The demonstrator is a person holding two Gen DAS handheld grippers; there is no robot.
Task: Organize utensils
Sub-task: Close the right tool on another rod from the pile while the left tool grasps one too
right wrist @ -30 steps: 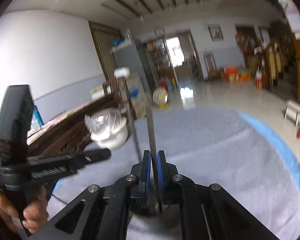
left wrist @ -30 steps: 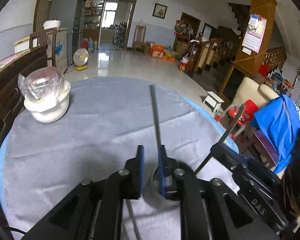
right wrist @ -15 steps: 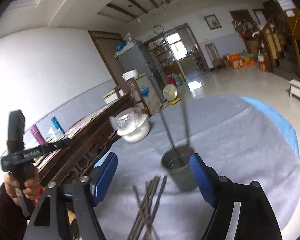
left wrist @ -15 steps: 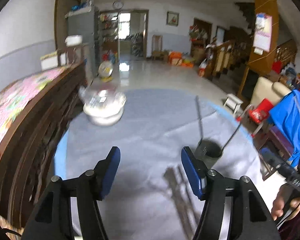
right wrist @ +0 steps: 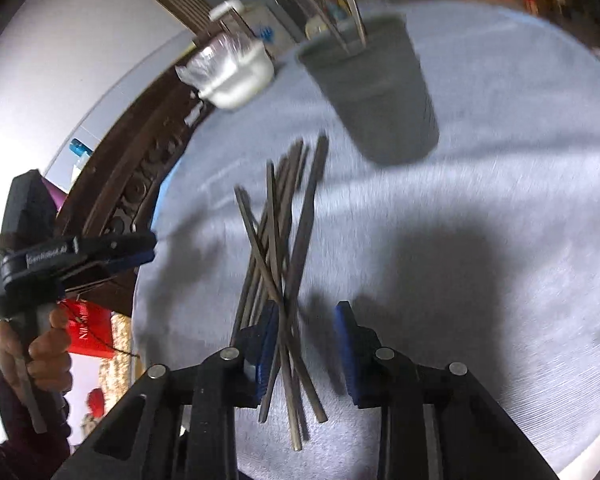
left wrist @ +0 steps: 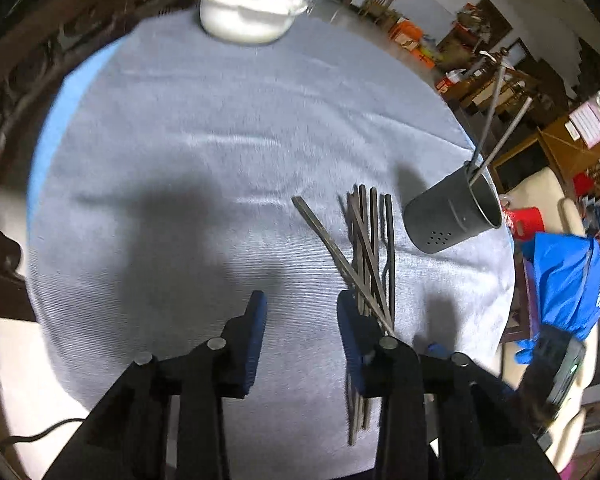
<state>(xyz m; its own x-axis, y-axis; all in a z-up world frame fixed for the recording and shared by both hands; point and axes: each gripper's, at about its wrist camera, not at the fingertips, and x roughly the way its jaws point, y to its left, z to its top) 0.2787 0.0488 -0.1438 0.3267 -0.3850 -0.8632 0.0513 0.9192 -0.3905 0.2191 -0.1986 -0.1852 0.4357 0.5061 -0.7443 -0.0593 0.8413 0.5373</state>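
Observation:
A pile of several dark metal chopsticks (left wrist: pixel 366 248) lies on the grey-blue tablecloth (left wrist: pixel 200 160); it also shows in the right wrist view (right wrist: pixel 280 248). A dark grey utensil cup (left wrist: pixel 454 216) stands beyond the pile with two chopsticks (left wrist: pixel 500 120) upright in it; the cup also shows in the right wrist view (right wrist: pixel 374 88). My left gripper (left wrist: pixel 300 320) is open and empty, just left of the pile. My right gripper (right wrist: pixel 306 328) is open above the pile's near end, its left finger (right wrist: pixel 266 332) over the sticks. The left gripper also shows in the right wrist view (right wrist: pixel 144 250).
A white bowl covered with clear plastic (left wrist: pixel 248 4) stands at the table's far side, also in the right wrist view (right wrist: pixel 236 72). A carved dark wooden bench (right wrist: pixel 140 168) runs along the table's left. A blue garment (left wrist: pixel 568 280) lies over a chair at the right.
Both grippers let go of the chopsticks now standing in the cup, opened, and tilted down toward the pile on the cloth. The right gripper now hovers over the pile's near end.

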